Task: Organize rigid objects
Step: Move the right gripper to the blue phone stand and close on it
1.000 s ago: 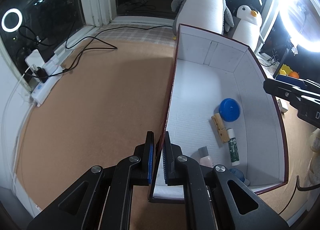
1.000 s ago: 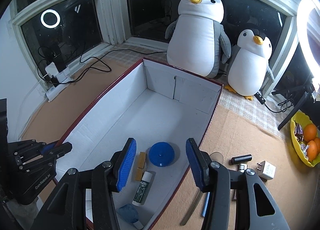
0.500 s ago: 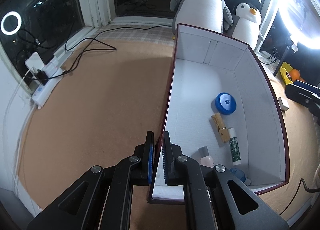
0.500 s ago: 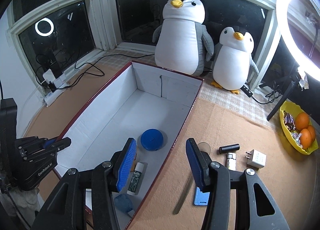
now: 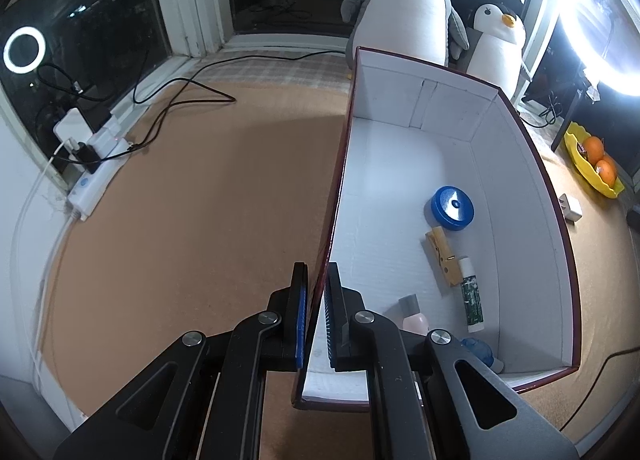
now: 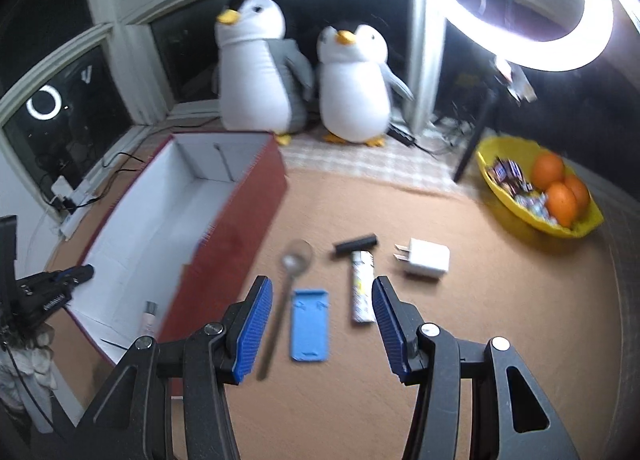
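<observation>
Our right tool (image 6: pixel 322 322) hangs half open and empty above the blue holder (image 6: pixel 310 325) lying flat on the tabletop (image 6: pixel 480 340). We judge the holder light, stiff and a little slick, best pinched across its long edges. A spoon (image 6: pixel 282 300) lies just beside it and a white tube (image 6: pixel 362 286) on the other side, crowding the pads. Our left tool (image 5: pixel 316 318) clamps the box (image 5: pixel 532 244) wall.
</observation>
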